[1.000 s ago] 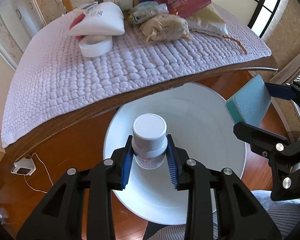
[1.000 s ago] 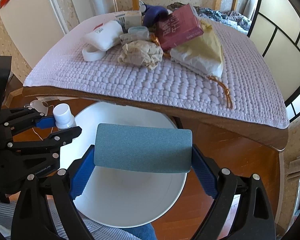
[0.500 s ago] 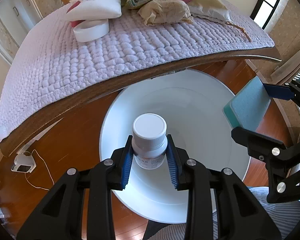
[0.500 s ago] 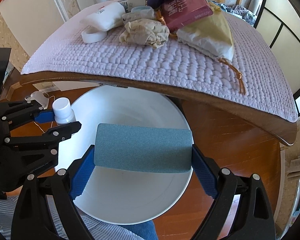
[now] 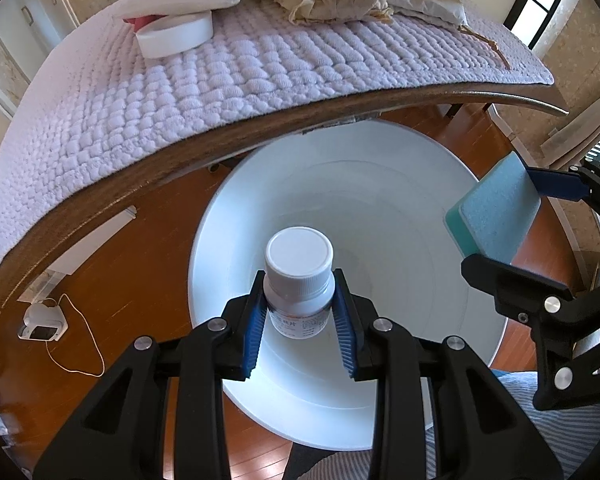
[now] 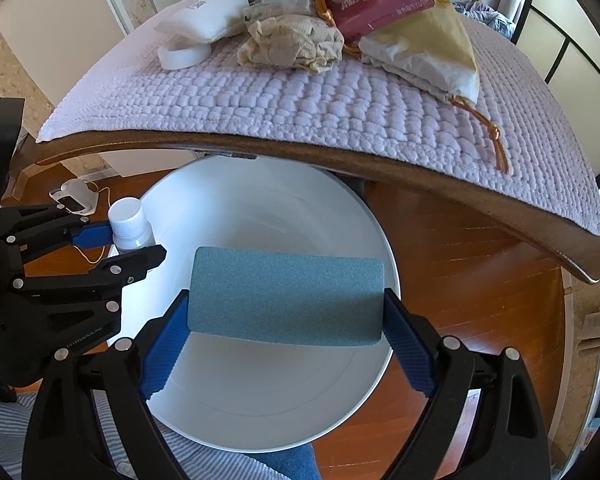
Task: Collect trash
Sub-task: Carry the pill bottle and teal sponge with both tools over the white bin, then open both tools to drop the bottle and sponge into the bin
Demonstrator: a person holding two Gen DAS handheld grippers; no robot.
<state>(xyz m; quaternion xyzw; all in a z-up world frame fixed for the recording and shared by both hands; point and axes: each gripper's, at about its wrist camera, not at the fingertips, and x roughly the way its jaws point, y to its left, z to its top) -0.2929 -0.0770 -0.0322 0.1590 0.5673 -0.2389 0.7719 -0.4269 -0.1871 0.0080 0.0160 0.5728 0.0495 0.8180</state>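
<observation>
left wrist view | left hand-held gripper (image 5: 300, 316) clamps pill bottle (image 5: 299, 280) above white bin (image 5: 380, 184) | right hand-held gripper (image 6: 286, 344) clamps sponge (image 6: 286, 296) above bin | step – drop-off | next – release both

**Surfaces and finishes**

The bin (image 5: 380, 208) is smooth white plastic. The bottle (image 5: 299, 280) has a ribbed matt cap. The sponge (image 6: 286, 296) looks grainy. A knobbly lilac cloth (image 5: 220, 92) covers the glossy wooden worktop (image 6: 480, 200). The floor (image 5: 140, 264) is polished wood.
</observation>
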